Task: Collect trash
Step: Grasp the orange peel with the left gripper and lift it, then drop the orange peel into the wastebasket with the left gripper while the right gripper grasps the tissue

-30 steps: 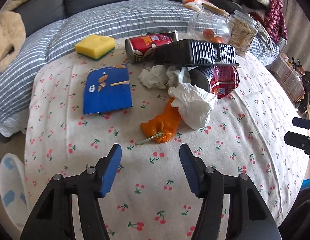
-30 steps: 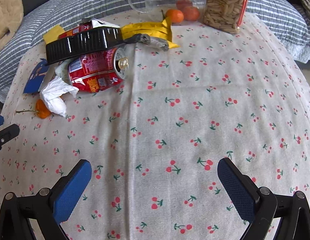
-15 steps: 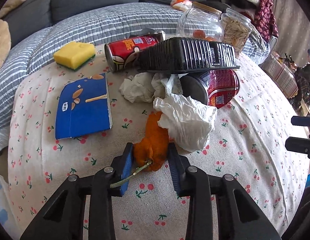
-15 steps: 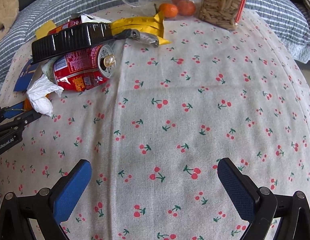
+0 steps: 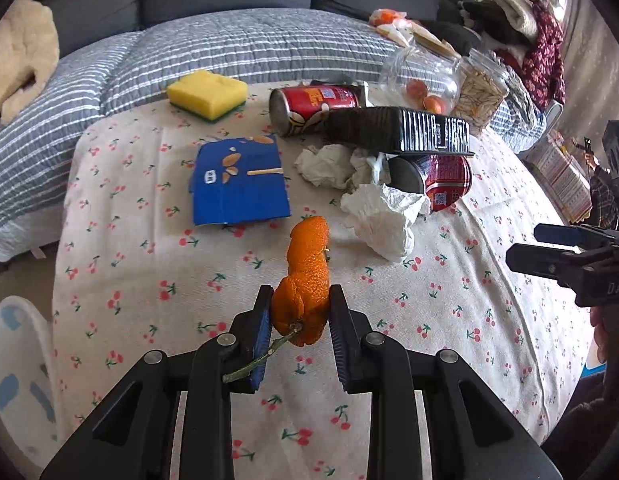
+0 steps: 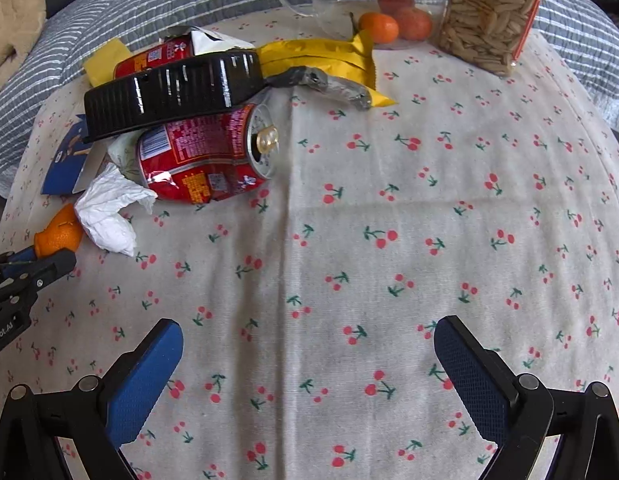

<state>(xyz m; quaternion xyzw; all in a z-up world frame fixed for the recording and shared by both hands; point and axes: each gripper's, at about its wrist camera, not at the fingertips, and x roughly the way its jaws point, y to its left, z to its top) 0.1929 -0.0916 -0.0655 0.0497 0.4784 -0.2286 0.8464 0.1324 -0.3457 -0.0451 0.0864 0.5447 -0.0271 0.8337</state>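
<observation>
You are pinching the orange peel (image 5: 307, 280) between the fingers of your left gripper (image 5: 299, 322), which are clamped on its lower end, where the green stem (image 5: 265, 356) sticks out toward you. The jaws have just been closing, and the peel sits squarely between the pads; most of it stands up above them, clear of the cherry-print cloth on the counter (image 5: 449, 320). Your right gripper (image 6: 309, 364) is hanging with its fingers spread wide and nothing between them, over bare cloth on the near right.

The peel is probably very light, soft and limp, so it needs little force. It may fold or tear if you squeeze harder, and the free upper part may flop as you are moving. Where you are holding, on the thicker bunched end by the stem, looks like the soundest place.

The rest of the trash is lying further off, in the middle of the counter. The white crumpled tissue (image 5: 385, 220) is nearest, just beyond the peel; it is soft and weightless, so take it by a bunched fold. Behind it, the dented red can (image 6: 205, 160) is lying on its side under the black ribbed tray (image 6: 173, 88). The can is light, thin-walled and smooth, so grip across its body. The blue flattened carton (image 5: 237, 184) is lying flat to the left and will need lifting by an edge.
</observation>
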